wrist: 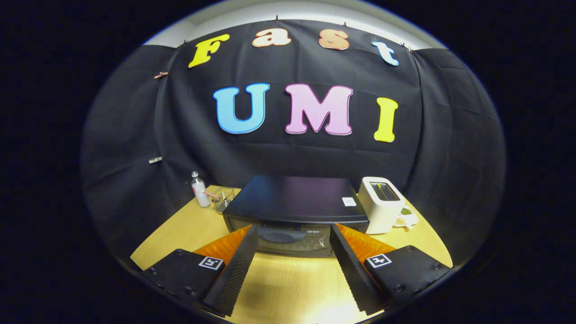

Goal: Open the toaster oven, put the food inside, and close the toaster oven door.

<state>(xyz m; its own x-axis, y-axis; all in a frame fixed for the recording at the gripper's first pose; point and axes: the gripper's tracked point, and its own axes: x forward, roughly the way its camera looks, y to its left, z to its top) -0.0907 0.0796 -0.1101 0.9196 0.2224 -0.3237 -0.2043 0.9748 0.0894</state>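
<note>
Beyond the wide-open, empty gripper (pixel 292 238) sits the boxy, glossy toaster oven (pixel 294 207), shut.

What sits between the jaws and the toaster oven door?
Nothing: in the gripper view, bare wooden table runs from the open gripper to the toaster oven.

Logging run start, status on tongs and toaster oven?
Tongs open, empty, above the table. Toaster oven just ahead of the fingers, door closed. White toaster beside it, bottle on its other side; nothing between fingers and door.
</note>
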